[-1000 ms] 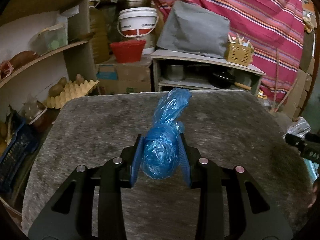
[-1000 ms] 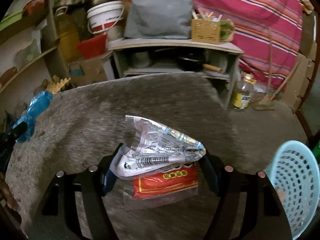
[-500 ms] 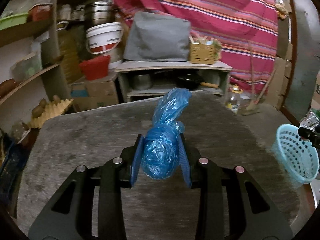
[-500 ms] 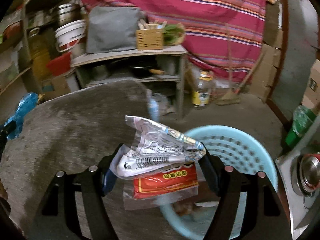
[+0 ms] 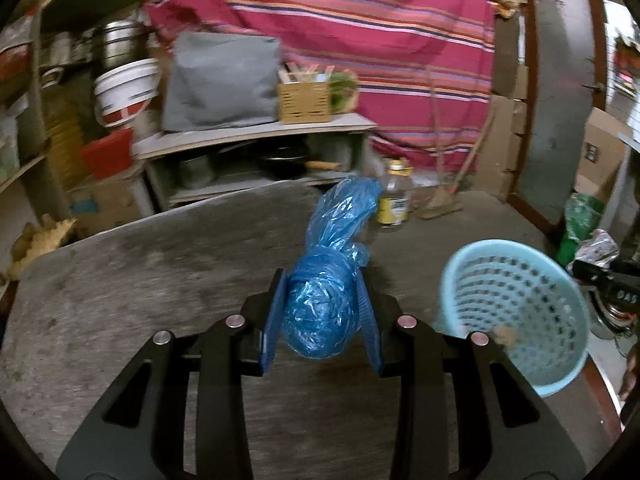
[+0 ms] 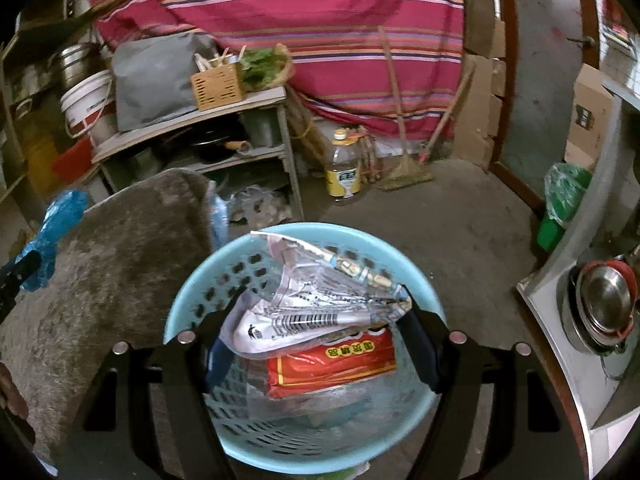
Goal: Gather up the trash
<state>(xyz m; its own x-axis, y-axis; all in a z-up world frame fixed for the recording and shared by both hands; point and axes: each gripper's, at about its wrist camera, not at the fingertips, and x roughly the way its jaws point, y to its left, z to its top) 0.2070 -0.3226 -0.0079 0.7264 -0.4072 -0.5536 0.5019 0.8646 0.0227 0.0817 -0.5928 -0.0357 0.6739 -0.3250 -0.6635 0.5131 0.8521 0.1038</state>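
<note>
Since the earlier frames both grippers have been carried sideways off the grey stone-like tabletop (image 5: pixel 132 280) toward the light-blue perforated basket (image 6: pixel 192 300), which was at the frame edge before. The right gripper (image 6: pixel 316 344) is now held directly above the basket's opening — its jaws are spread wide yet clamped on a bundle of snack wrappers (image 6: pixel 320 320), a silvery printed one over a red one, suspended over the basket rather than lying in it. The left gripper (image 5: pixel 320 312) is held above the tabletop, just beside the basket (image 5: pixel 516 304), with its blue pads (image 5: pixel 272 320) drawn in narrowly and pressed against a knotted blue plastic bag (image 5: pixel 324 300). A brownish scrap (image 5: pixel 506 336) is seen inside the basket.
</note>
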